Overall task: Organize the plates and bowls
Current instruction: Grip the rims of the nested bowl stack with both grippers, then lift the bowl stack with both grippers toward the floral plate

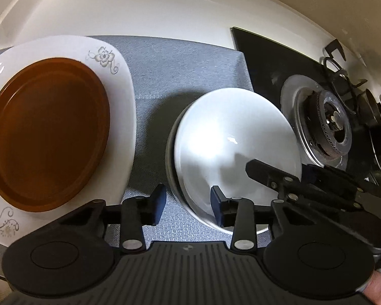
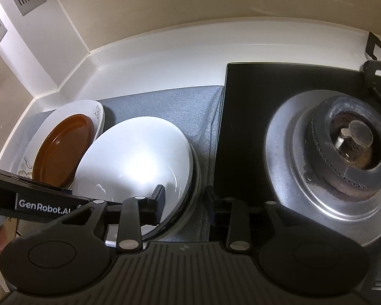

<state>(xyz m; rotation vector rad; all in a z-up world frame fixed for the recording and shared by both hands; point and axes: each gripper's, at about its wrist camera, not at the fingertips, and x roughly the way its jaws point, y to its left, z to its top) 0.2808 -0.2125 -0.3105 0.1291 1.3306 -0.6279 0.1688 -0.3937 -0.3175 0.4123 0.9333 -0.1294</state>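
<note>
- The glossy white ceramic bowl [image 1: 237, 137] sits lower centre in the left wrist view, nested in another white dish on the grey woven mat [image 1: 180, 58] covering the surface.
- We judge it stiff, slippery and breakable (glaze shines); its rim is the place to pinch.
- Left tool [image 1: 188, 204] spread, straddling the near rim; right tool [image 2: 184, 202] likewise spread across the rim, neither clenched.
- Brown round plate [image 1: 44, 132] rests on the flower-patterned white plate [image 1: 122, 81], left.
</note>
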